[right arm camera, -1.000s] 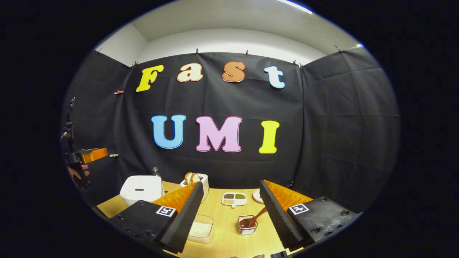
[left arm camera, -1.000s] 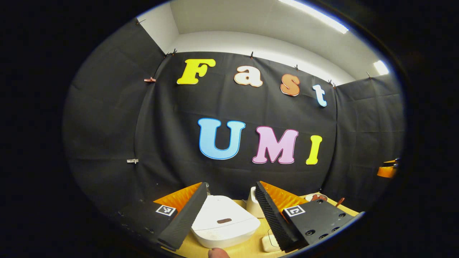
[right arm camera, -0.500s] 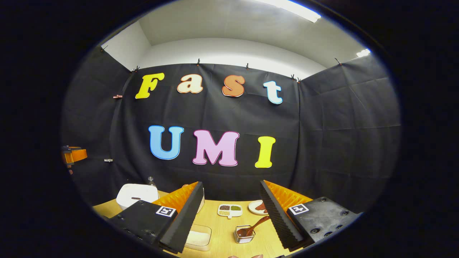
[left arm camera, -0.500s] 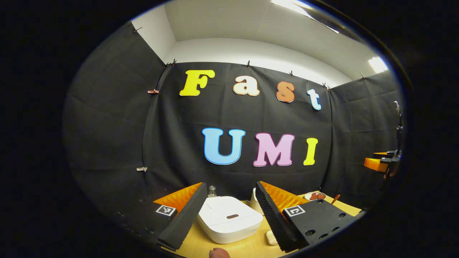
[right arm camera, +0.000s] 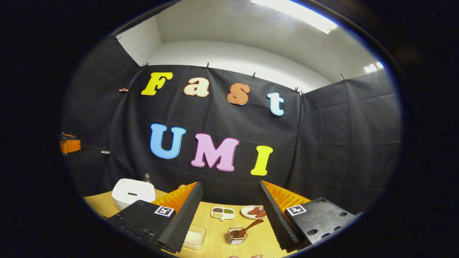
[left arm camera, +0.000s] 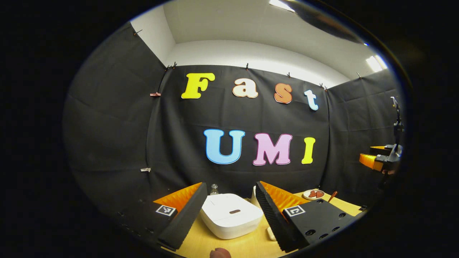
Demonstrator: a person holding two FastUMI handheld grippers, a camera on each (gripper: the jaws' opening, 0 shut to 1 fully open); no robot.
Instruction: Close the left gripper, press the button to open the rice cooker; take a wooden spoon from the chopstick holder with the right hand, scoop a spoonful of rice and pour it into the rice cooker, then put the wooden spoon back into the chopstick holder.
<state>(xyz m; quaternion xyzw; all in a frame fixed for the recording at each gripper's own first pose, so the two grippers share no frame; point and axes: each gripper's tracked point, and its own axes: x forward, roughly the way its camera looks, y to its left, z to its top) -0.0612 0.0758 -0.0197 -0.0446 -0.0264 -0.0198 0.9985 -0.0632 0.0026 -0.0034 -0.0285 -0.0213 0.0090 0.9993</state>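
Rice cooker point(left arm camera: 231, 215) sits white and lid-down on the wooden table point(left arm camera: 200, 245), seen in the left gripper view between the spread fingers of the left gripper point(left arm camera: 229, 215), which hangs above the table and touches nothing. Its jaws stand wide apart and hold nothing. In the right gripper view the right gripper point(right arm camera: 229, 215) is likewise spread wide and empty, well above the table. Below it a wooden spoon point(right arm camera: 247, 228) rests in the chopstick holder point(right arm camera: 235, 236), a small clear container; its bowl lies down inside and its handle leans up and to the right, the long axis slanted. Just left of the holder sits a clear rice box point(right arm camera: 194, 237). Farther back lie a divided dish point(right arm camera: 222, 213) and a small plate point(right arm camera: 254, 212).
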